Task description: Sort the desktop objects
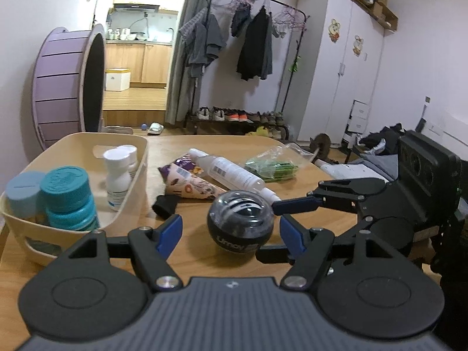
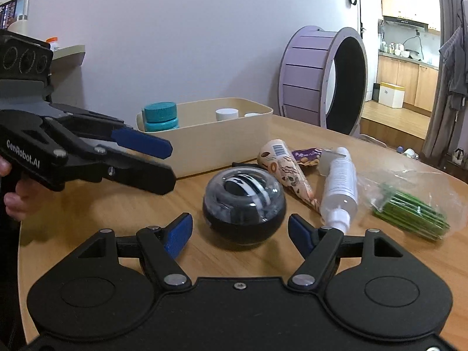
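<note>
A black gyro ball (image 1: 240,225) with a clear dome stands on the wooden table (image 1: 187,251), also seen as the ball (image 2: 244,204) in the right wrist view. My left gripper (image 1: 231,234) is open, its blue pads level with the ball's near side and apart from it. My right gripper (image 2: 239,234) is open too, with the ball just ahead between its fingers. From the left wrist view the right gripper (image 1: 267,231) reaches in from the right, tips beside the ball. The left gripper (image 2: 169,165) hangs left of the ball, a hand on its handle.
A beige basket (image 1: 137,181) at the left holds a teal bottle (image 1: 68,196), a pale blue bottle (image 1: 22,196) and white bottles (image 1: 117,172). Behind the ball lie a cone snack pack (image 2: 292,172), a purple packet (image 2: 308,156), a clear spray bottle (image 2: 340,184), bagged green sticks (image 2: 409,207) and a small black item (image 1: 164,204).
</note>
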A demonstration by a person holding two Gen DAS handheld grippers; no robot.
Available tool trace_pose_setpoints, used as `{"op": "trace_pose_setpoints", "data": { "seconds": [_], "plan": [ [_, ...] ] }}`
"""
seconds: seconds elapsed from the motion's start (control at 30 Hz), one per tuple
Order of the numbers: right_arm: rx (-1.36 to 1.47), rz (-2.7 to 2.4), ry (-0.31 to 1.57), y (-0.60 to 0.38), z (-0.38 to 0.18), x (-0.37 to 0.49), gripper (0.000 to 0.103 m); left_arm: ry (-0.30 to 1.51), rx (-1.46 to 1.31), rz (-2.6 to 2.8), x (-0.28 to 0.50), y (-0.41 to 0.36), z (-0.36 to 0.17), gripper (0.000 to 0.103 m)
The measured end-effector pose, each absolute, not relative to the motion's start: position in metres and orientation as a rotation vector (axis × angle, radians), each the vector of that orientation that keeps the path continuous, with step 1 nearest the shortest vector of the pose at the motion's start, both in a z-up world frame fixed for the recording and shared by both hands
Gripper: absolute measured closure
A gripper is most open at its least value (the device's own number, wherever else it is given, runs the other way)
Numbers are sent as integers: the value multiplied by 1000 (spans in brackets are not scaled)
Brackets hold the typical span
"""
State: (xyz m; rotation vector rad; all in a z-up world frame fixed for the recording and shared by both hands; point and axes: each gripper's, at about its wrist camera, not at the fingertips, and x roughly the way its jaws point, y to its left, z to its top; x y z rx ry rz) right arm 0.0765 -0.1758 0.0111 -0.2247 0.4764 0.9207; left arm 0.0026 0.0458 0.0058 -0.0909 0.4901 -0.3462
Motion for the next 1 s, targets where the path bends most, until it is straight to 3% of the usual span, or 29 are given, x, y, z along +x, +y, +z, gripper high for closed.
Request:
{"op": "trace_pose_setpoints", "data": {
  "seconds": [0.1,0.57,0.67,1.0],
  "plan": [
    [-221,922,464,-172,15,79,26,475,-106,-335,0,52,9,31],
    [-231,903,507,-148,6,101,24,456,-121,-314,-13,71,17,31],
    [-215,889,516,-150,6,104,32,453,-118,-315,-14,73,18,31],
    [-192,878,475,-159,22,91,33,434,-123,-306,-17,80,22,31]
  ]
}}
